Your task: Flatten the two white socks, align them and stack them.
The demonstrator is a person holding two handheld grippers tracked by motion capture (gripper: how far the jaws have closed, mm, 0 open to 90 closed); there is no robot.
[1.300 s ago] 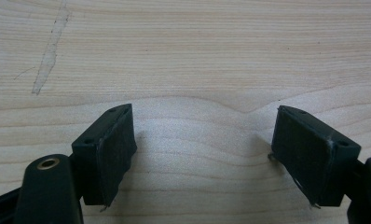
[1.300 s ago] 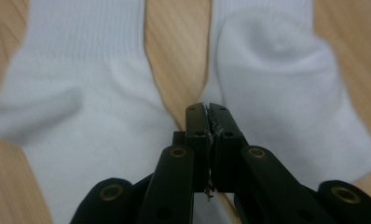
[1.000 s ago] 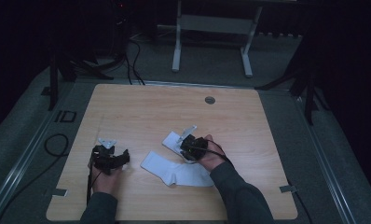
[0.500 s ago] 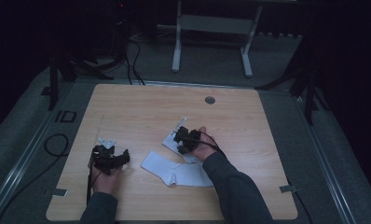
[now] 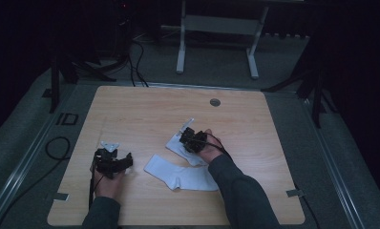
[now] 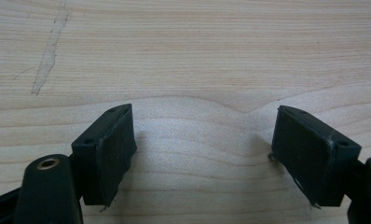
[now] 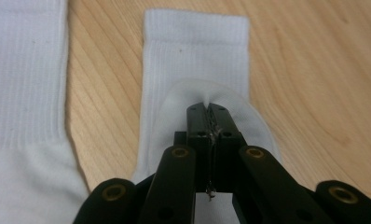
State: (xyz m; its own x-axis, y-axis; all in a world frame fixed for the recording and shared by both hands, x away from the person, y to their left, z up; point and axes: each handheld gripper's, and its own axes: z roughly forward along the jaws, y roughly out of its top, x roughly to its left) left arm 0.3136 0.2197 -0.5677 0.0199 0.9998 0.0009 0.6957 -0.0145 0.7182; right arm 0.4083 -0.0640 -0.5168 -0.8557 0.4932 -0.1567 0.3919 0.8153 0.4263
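Legible text: one marking, "ID", in dark letters on the grey floor mat [image 5: 66, 119] just left of the table's far-left corner, seen in the high view. No readable label, brand or number on the socks, grippers or table surface.

Two white socks lie on the wooden table [image 5: 145, 114]: one sock [image 5: 181, 175] toward the table's near edge, the other sock [image 5: 178, 143] just beyond it, nearer the table's middle. Two grippers are over the table, the left gripper [image 5: 112, 161] and the right gripper [image 5: 190, 138]. One small round grommet [image 5: 215, 102] sits near the table's far edge.
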